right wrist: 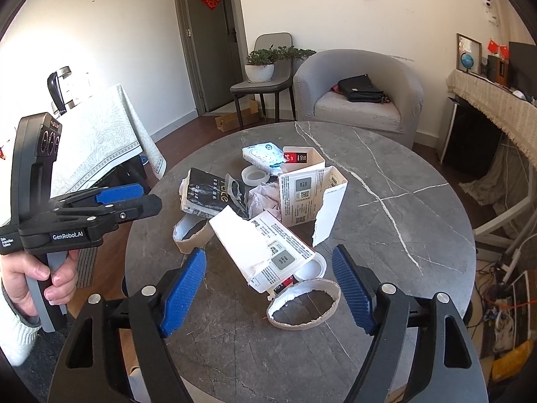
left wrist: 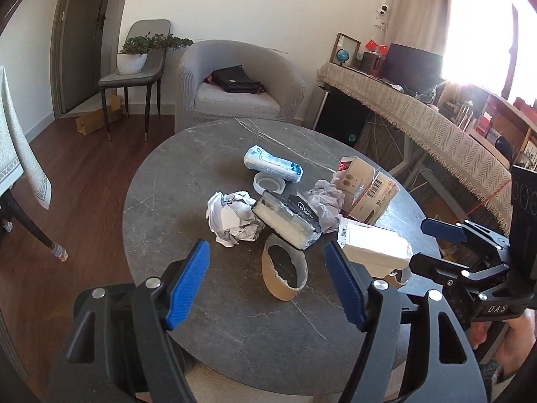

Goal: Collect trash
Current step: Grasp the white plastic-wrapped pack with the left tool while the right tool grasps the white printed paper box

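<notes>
- My left tongs [left wrist: 266, 283] hover spread over the counter [left wrist: 174, 188], pinching nothing; a torn cardboard ring [left wrist: 283, 277] lies on the counter between the pads, probably my first pick.
- My right tongs [right wrist: 268, 288] are spread too, empty, above another cardboard ring [right wrist: 303, 304] and a ripped white carton [right wrist: 268, 252], both at 12 o'clock.
- Further at 12 o'clock the trash sits heaped mid-counter: crumpled paper [left wrist: 233, 218], a black-and-white packet [left wrist: 288, 223], an open box [left wrist: 365, 191].
- Farthest, a tape roll [left wrist: 268, 183] and tissue pack [left wrist: 273, 166], still uncollected.
</notes>
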`<state>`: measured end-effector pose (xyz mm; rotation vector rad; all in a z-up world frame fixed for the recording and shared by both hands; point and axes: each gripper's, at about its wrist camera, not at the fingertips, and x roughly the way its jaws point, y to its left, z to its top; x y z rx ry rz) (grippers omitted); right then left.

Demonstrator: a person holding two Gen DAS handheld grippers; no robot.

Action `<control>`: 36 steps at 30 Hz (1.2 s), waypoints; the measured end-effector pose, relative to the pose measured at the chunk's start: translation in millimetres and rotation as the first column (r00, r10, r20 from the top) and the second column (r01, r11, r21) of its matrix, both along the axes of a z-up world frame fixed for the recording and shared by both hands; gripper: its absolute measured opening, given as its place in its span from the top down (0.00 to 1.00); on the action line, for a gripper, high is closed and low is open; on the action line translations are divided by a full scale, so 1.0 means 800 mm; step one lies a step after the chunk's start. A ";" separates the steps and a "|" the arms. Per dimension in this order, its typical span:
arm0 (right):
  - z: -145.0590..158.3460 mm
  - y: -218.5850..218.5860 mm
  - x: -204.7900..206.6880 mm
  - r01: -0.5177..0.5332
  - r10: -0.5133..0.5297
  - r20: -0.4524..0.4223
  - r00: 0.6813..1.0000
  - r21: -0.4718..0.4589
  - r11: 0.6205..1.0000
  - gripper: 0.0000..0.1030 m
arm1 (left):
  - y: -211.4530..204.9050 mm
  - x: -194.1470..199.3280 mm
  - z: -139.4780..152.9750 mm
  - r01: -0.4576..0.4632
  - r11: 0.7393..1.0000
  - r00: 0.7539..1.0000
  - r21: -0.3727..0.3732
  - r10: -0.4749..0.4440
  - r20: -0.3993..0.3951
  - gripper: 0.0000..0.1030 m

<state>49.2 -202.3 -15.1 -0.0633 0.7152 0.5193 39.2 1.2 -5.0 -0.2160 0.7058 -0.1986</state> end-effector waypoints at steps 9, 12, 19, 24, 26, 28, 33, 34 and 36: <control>-0.001 -0.003 0.002 -0.019 0.019 -0.002 1.000 0.005 1.000 0.32 | -0.007 0.040 -0.014 -0.028 0.989 0.996 -0.144 0.015 -0.091 0.41; -0.006 -0.009 0.004 -0.024 0.024 -0.011 1.000 0.008 1.000 0.32 | -0.004 0.050 -0.017 -0.041 0.979 0.993 -0.199 0.018 -0.116 0.43; -0.007 -0.002 0.009 -0.103 0.104 0.013 0.995 -0.041 0.994 0.42 | 0.001 0.070 -0.020 -0.087 0.974 0.990 -0.208 0.060 -0.130 0.52; -0.018 -0.002 0.018 -0.134 0.134 -0.015 0.991 -0.015 0.991 0.52 | 0.008 0.075 -0.022 -0.094 0.970 0.989 -0.222 0.065 -0.135 0.59; -0.018 0.005 0.015 -0.153 0.153 -0.001 0.988 -0.038 0.987 0.53 | 0.008 0.079 -0.022 -0.086 0.972 0.989 -0.219 0.057 -0.135 0.61; -0.016 0.011 0.012 -0.169 0.170 0.014 0.985 -0.050 0.984 0.53 | 0.008 0.081 -0.023 -0.083 0.972 0.989 -0.222 0.054 -0.137 0.65; -0.024 0.031 0.014 -0.189 0.190 0.001 0.982 -0.083 0.978 0.59 | 0.009 0.085 -0.026 -0.081 0.972 0.988 -0.220 0.049 -0.144 0.76; -0.026 0.032 0.016 -0.190 0.190 -0.007 0.982 -0.071 0.979 0.59 | 0.009 0.085 -0.026 -0.081 0.972 0.988 -0.219 0.049 -0.145 0.78; -0.028 0.034 0.021 -0.186 0.186 -0.021 0.982 -0.048 0.981 0.61 | 0.008 0.084 -0.026 -0.077 0.973 0.989 -0.216 0.047 -0.143 0.80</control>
